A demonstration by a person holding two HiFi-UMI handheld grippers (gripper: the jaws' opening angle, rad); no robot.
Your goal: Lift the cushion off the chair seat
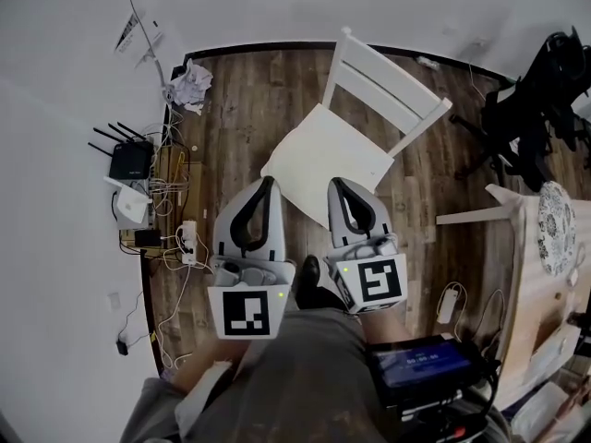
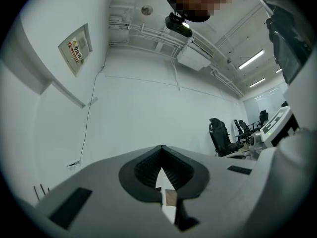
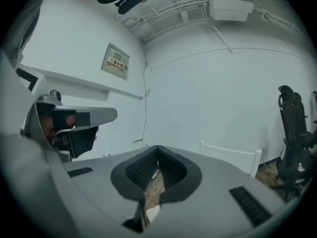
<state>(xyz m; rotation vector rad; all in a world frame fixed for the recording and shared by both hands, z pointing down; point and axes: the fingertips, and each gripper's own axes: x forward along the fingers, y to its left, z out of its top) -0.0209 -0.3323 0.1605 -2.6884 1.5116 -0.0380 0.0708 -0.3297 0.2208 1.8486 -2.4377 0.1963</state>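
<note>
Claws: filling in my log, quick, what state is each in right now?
Left claw: closed, empty.
Right claw: closed, empty.

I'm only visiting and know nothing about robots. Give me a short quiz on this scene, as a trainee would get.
1. True or false: the cushion lies on the chair seat.
2. The jaws of the left tool and right tool are: A wide apart, B together, C clamped on a cup.
3. What colour is the chair?
Key: 1 true; 2 B; 3 white.
</note>
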